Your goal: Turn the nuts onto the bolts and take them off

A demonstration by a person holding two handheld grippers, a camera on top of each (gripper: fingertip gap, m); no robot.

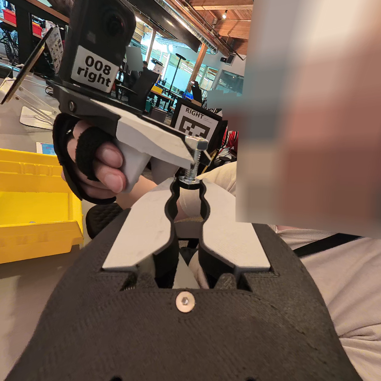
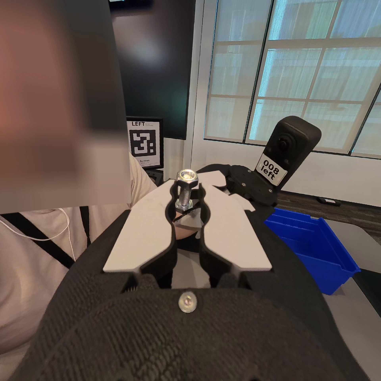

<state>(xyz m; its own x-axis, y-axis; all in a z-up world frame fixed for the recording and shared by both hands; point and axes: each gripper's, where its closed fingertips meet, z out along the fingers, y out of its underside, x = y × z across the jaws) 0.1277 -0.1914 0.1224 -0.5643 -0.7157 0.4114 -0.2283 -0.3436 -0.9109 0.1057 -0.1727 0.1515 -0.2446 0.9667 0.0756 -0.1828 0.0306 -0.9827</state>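
A silver hex bolt [image 1: 194, 158] is held upright in the air with a silver nut [image 1: 188, 181] threaded on the lower part of its shaft. My left gripper [image 1: 188, 184] is shut on the nut from below. My right gripper [image 1: 198, 151] comes in from the upper left and is shut on the bolt just under its head. In the right wrist view my right gripper [image 2: 186, 183] clamps the bolt [image 2: 184, 194] at its hex head. The nut [image 2: 183, 205] sits lower on the thread, with the left gripper's body [image 2: 257, 185] behind it.
A yellow bin [image 1: 37, 206] stands on the grey table to the left. A blue bin [image 2: 309, 247] stands on the table to the right. Framed marker signs [image 1: 195, 125] [image 2: 144, 142] stand behind. The person's torso is close behind both grippers. The tips of both grippers are at nearly the same place.
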